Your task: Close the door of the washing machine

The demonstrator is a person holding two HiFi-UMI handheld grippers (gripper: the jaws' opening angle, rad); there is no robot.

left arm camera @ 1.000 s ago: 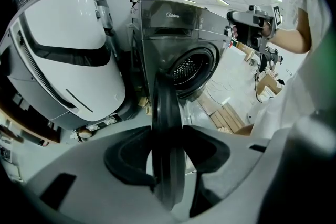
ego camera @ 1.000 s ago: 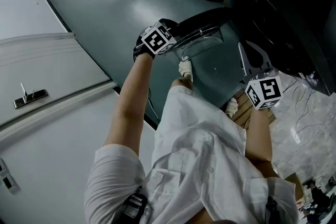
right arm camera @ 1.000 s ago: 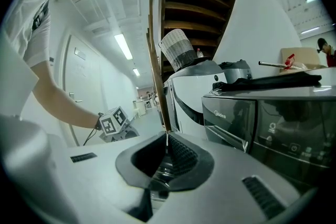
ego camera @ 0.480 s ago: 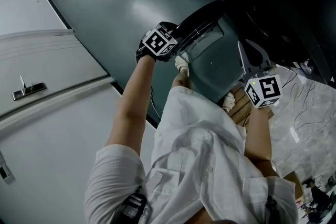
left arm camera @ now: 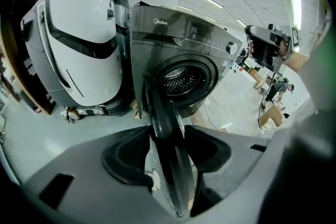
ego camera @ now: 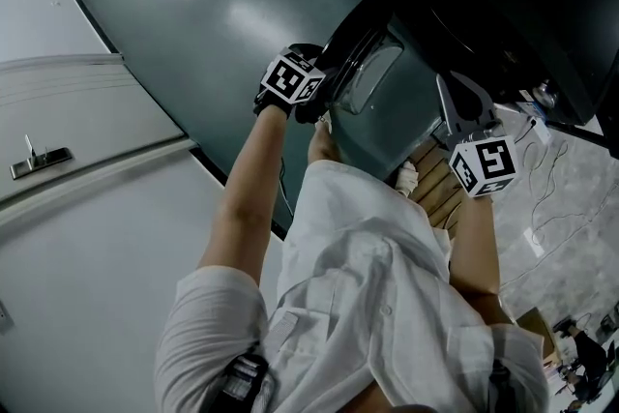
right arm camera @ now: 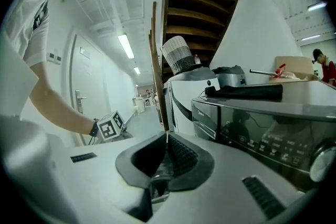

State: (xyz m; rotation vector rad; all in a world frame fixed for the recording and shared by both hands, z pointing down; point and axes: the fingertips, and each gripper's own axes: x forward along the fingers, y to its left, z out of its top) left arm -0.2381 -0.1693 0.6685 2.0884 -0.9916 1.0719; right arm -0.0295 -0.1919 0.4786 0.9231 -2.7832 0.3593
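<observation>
A: Door, where's it at, which way's it pointing?

B: Head view: door (ego camera: 371, 78) sits approx 1 o'clock of centre. It's ajar, standing out from the washing machine (left arm camera: 181, 39) front, not shut yet. Its rim's long line runs 7 o'clock to 1 o'clock there. In the left gripper view you see it edge-on: a thin dark blade running 12 to 6, leaning a bit toward 5. Its far end reaches the drum opening (left arm camera: 181, 80) near centre.

A: Looks?

B: Dark glossy round rim, clear glass bowl bulging in the middle. Machine's grey w/ a dark ring round the drum.

A: L claw?

B: Your left gripper (left arm camera: 169, 131) straddles the door's rim, one pad each side. Jaws have just been easing apart. Door's between them, but the pads look released, not clamped: a light gap shows btwn the L pad and the rim.

A: R claw?

B: Your right gripper (right arm camera: 167, 137) is clenched, tips together, nothing in it. In the head view it sits approx 3 o'clock of the door, near it but apart. Its own view has the machine's control panel (right arm camera: 262, 128) at 4 o'clock and the L marker cube (right arm camera: 111, 126) at 8.
</observation>
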